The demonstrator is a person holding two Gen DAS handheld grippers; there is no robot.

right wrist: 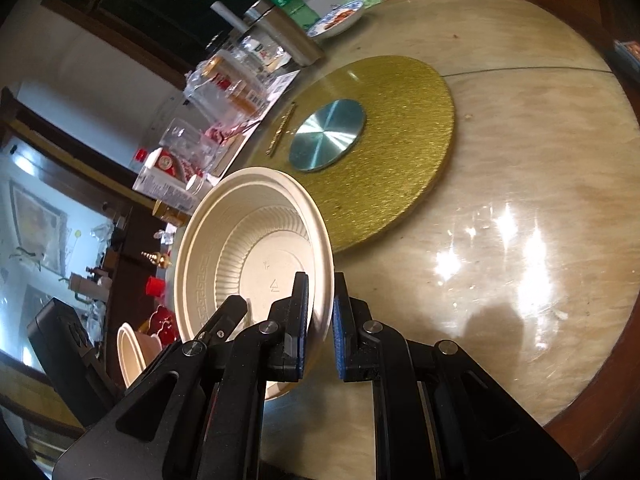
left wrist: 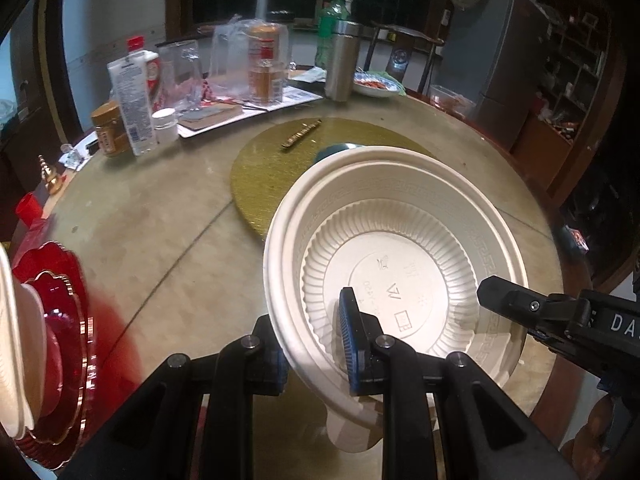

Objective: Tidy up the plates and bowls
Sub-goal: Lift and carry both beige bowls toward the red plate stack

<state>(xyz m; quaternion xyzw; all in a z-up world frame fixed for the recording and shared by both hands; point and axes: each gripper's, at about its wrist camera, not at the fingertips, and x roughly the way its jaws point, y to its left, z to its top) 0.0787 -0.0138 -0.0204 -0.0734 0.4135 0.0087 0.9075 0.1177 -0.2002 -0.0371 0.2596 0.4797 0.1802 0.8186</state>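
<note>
The cream, ribbed, moulded-pulp-looking bowl [left wrist: 400,264] has a matt, slightly grainy surface with embossed marks on its base. The round beige stone-look counter [right wrist: 540,184] is polished and glossy, throwing back bright glare. The round gold turntable [right wrist: 408,128] looks rough and glittery, its central silver metal disc [right wrist: 327,134] brushed and shiny. The dark-red scalloped gold-edged plates [left wrist: 66,320] look glossy.

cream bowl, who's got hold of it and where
Both grippers pinch the cream bowl by its rim: left gripper on one side, right gripper on the opposite.
</note>
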